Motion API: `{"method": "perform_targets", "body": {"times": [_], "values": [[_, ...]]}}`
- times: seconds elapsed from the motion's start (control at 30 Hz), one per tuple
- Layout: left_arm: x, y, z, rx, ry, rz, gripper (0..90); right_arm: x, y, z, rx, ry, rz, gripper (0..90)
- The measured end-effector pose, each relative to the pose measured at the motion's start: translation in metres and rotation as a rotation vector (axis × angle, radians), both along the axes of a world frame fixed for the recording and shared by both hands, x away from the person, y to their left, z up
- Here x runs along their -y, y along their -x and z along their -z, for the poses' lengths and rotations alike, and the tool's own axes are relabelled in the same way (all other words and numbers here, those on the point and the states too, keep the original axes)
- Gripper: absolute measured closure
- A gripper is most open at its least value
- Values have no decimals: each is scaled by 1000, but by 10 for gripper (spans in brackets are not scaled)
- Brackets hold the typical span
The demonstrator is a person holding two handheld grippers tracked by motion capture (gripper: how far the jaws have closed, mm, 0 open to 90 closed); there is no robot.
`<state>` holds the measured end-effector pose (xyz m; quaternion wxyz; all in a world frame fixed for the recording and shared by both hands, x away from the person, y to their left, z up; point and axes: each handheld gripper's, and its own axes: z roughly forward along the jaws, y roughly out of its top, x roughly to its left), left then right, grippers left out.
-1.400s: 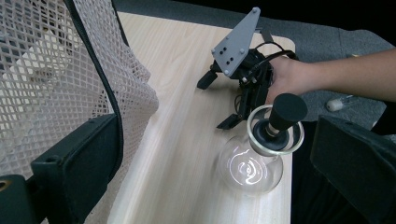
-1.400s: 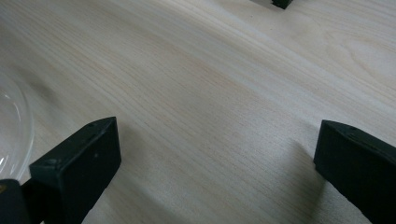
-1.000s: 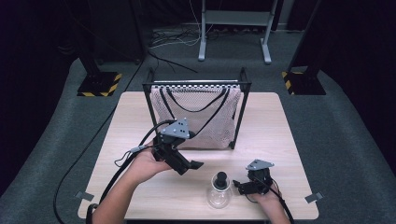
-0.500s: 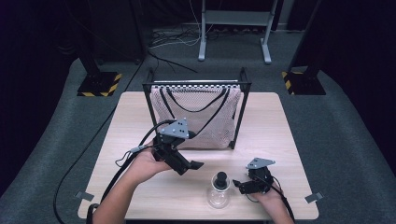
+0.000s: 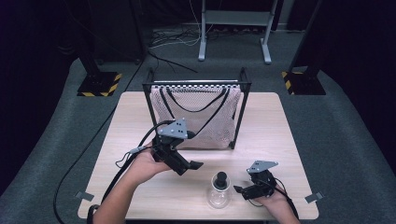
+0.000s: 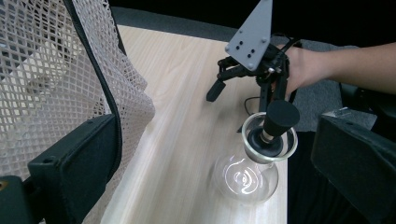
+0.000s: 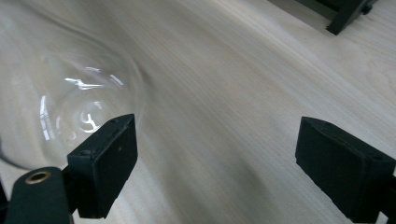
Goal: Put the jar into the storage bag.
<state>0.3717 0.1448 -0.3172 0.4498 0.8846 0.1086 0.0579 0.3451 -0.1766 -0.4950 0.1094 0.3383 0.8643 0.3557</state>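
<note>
A round clear glass flask [image 5: 219, 191] with a black stopper [image 5: 221, 178] stands near the table's front edge. My right gripper [image 5: 239, 190] rests low just to the right of it, open, with its jaws toward the glass. In the right gripper view the jaws [image 7: 224, 163] are spread wide over bare wood, and the flask's bulb [image 7: 70, 102] lies beyond the left jaw. My left gripper [image 5: 190, 166] hovers up and left of the flask, open and holding nothing. In the left gripper view its jaws [image 6: 210, 177] frame the flask [image 6: 245, 175] and stopper [image 6: 279, 119].
A white mesh bag [image 5: 196, 112] hangs in a black wire frame [image 5: 243, 105] at the middle of the light wooden table [image 5: 289, 126], just behind my left gripper. Its netting [image 6: 51, 79] hangs close by the left jaw. Cables trail off the table's left side.
</note>
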Motion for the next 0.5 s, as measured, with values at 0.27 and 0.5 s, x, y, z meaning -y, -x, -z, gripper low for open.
{"method": "perform_targets", "body": {"times": [0.27,0.5], "values": [[-1,0,2,1,9,-4,12,-6,10,-2,-5,-11,-64,118],[-1,0,2,4,9,-5,11,-12,18,-3,-10,-16,-114,118]]}}
